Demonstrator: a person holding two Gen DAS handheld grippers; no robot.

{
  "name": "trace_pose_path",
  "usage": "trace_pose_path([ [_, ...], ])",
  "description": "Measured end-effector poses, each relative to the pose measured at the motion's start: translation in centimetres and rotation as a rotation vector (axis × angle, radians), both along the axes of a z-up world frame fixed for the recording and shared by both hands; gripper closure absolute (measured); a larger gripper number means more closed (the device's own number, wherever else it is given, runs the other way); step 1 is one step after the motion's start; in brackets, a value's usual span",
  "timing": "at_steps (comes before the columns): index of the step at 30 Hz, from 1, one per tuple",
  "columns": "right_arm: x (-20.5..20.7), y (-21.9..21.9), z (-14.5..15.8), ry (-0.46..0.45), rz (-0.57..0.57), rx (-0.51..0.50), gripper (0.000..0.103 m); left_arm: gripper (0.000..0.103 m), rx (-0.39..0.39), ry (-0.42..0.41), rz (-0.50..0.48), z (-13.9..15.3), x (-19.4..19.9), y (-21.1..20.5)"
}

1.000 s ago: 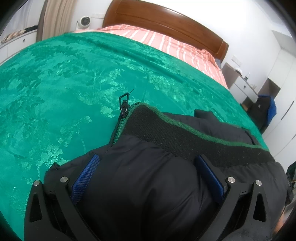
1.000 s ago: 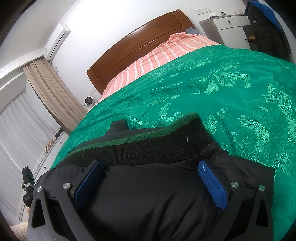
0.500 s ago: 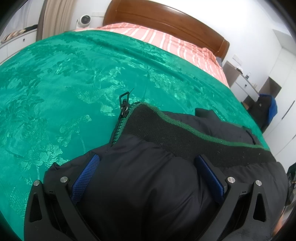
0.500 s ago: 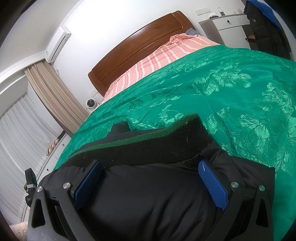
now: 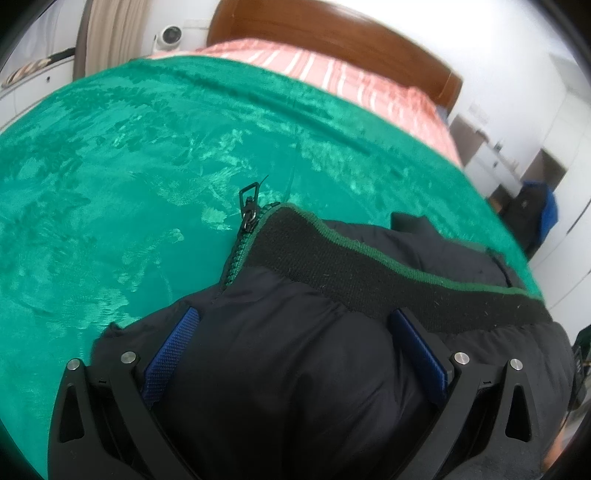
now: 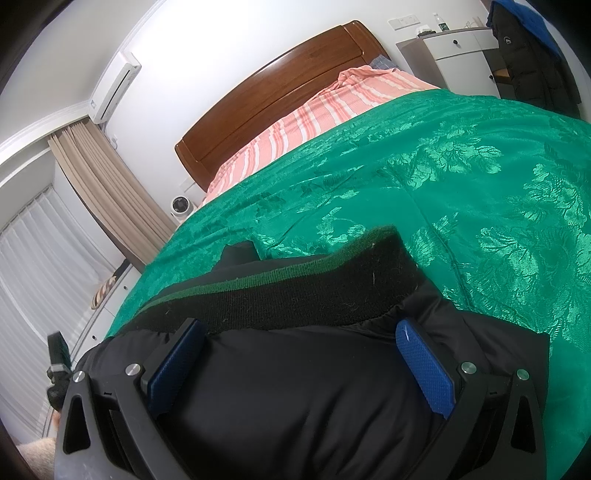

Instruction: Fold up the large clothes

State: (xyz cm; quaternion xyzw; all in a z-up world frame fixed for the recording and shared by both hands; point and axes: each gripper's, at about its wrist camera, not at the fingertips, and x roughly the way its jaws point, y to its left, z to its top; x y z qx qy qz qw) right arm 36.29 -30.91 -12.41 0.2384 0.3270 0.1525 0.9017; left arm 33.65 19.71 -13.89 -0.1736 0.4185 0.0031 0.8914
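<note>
Little has shifted: your left gripper (image 5: 291,347) and right gripper (image 6: 301,354) fingers, wide, straddle the jacket (image 5: 295,369), hem running crosswise ahead.

The black jacket (image 5: 295,369) is cut off by the lower edge of both views, so its sleeves and full outline cannot be made out. The inner faces of the blue pads (image 5: 170,350) are largely covered by bulging fabric, and whether the left tongs (image 5: 291,339) or the right tongs (image 6: 299,350) actually press the cloth cannot be told. The left view is blurred toward its top, where the headboard (image 5: 332,33) is smeared. Small items on the white cabinet (image 6: 458,48) are too small to identify.
</note>
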Motion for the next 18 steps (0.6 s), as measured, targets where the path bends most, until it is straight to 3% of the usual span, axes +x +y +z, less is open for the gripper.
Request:
trace_pose_path([
  [2, 0.0, 0.1, 0.0, 0.005, -0.001, -0.008, 0.0, 0.002, 0.035, -0.007, -0.03, 2.1, -0.9, -0.6],
  [6, 0.2, 0.1, -0.1, 0.006, -0.003, -0.008, 0.0, 0.0, 0.057, -0.19, -0.137, 7.3, -4.8, -3.5],
  [9, 0.3, 0.2, 0.0, 0.008, -0.004, -0.011, 0.0, 0.001, 0.038, -0.192, -0.281, 8.6, -4.6, -7.8],
  [11, 0.3, 0.1, -0.1, 0.007, -0.004, -0.009, 0.0, 0.001, 0.031, -0.186, -0.329, 8.3, -4.0, -10.4],
  [13, 0.3, 0.1, -0.1, 0.007, -0.004, -0.009, 0.0, 0.001, 0.079, -0.197, -0.357, 7.6, -3.7, -12.6],
  [15, 0.3, 0.1, -0.1, 0.007, -0.004, -0.008, 0.0, 0.0, 0.163, -0.133, -0.342, 4.7, -2.3, -14.4],
  [16, 0.3, 0.1, -0.1, 0.005, -0.005, -0.005, 0.0, 0.0, 0.156, -0.094, -0.349, 2.7, -1.6, -14.8],
  [18, 0.2, -0.1, 0.0, 0.002, -0.007, 0.01, 0.0, 0.0, 0.159, -0.143, -0.332, 1.5, -1.7, -14.7],
])
